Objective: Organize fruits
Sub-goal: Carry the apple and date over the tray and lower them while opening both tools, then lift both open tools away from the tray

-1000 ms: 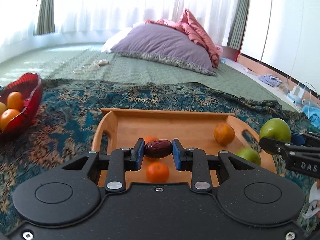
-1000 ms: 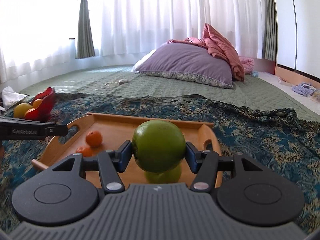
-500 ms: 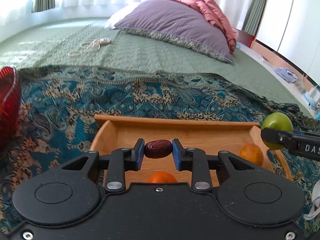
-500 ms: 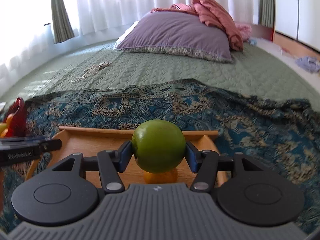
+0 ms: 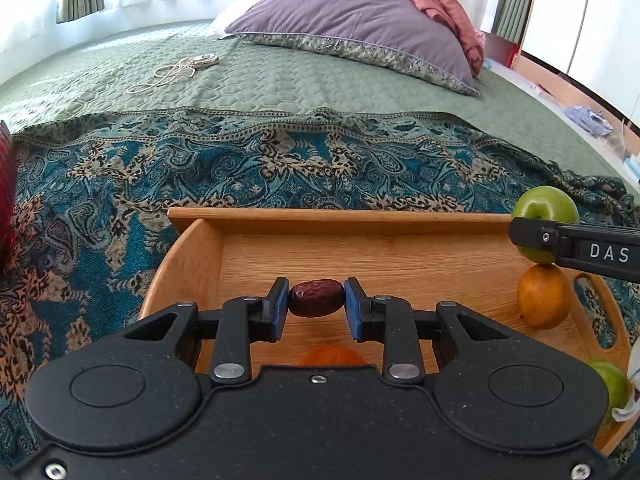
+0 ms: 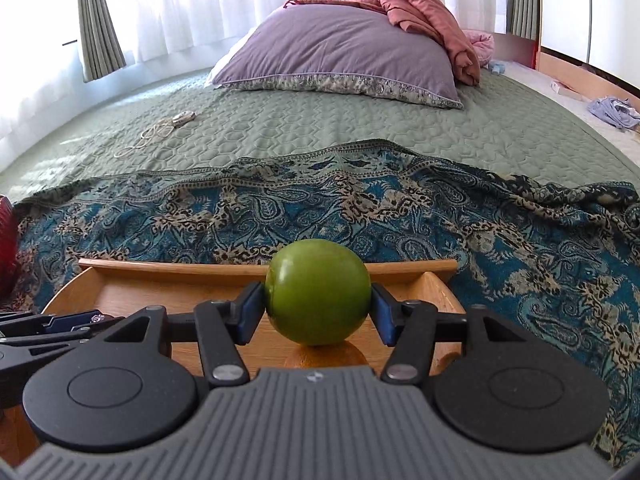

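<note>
My left gripper (image 5: 316, 307) is shut on a dark red date (image 5: 316, 298), held just above the floor of the wooden tray (image 5: 332, 216). An orange fruit (image 5: 331, 356) peeks out under it. My right gripper (image 6: 318, 312) is shut on a green apple (image 6: 318, 298) over the tray's (image 6: 176, 268) right end. From the left wrist view that same apple (image 5: 546, 208) hangs above an orange (image 5: 544, 300), and a second green apple (image 5: 610, 384) lies at the tray's near right corner. An orange (image 6: 326, 354) shows beneath the held apple.
The tray rests on a blue paisley cloth (image 5: 240, 164) spread over a green quilted bed (image 5: 300, 80). A red glass bowl (image 5: 6, 196) stands at the far left edge. A purple pillow (image 6: 340, 52), a pink blanket and a coiled cord (image 5: 176, 70) lie further back.
Both grippers have moved forward and down over the tray, still holding the date and the apple. The red bowl has slid almost out of view to the left.
</note>
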Action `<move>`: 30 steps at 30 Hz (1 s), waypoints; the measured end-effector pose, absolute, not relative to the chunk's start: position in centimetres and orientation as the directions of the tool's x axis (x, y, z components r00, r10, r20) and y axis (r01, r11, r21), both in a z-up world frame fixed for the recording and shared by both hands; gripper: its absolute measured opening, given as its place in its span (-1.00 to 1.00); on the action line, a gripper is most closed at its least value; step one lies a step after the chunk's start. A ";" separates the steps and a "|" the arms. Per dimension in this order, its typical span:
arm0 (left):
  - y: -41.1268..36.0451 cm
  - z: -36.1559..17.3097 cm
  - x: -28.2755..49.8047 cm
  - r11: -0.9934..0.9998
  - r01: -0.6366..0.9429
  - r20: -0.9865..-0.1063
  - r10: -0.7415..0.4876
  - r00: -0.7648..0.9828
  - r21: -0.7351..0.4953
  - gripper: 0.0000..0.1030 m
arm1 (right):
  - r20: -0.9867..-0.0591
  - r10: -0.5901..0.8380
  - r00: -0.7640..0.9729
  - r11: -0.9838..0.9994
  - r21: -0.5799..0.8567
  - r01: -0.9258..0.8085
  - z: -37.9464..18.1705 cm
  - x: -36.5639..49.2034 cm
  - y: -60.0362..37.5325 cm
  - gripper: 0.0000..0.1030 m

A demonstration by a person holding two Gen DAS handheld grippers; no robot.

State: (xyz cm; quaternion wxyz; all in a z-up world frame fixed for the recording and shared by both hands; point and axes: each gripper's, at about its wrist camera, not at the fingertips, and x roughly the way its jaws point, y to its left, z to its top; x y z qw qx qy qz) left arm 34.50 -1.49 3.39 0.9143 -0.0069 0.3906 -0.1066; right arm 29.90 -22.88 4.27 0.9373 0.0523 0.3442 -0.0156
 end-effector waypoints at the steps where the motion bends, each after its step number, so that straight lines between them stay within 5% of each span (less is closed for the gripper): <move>1: -1.6 3.3 34.7 0.977 0.189 -0.714 -0.199 0.671 -0.095 -0.46 | -0.650 0.004 0.760 0.994 0.084 0.066 4.1 30.1 -22.9 0.15; 21: -2.3 2.4 35.0 0.977 0.210 -0.710 -0.178 0.681 -0.043 -0.45 | -0.685 -0.004 0.728 0.995 0.070 0.071 2.7 30.9 -23.0 0.12; 25: -2.1 2.8 34.3 0.979 0.200 -0.691 -0.167 0.703 -0.032 -0.13 | -0.659 0.007 0.752 0.993 0.093 0.073 3.0 30.4 -23.3 0.38; 30: -1.8 4.2 32.4 0.978 0.211 -0.657 -0.159 0.737 -0.001 0.11 | -0.622 0.024 0.783 0.996 0.084 0.036 3.6 29.0 -23.0 0.46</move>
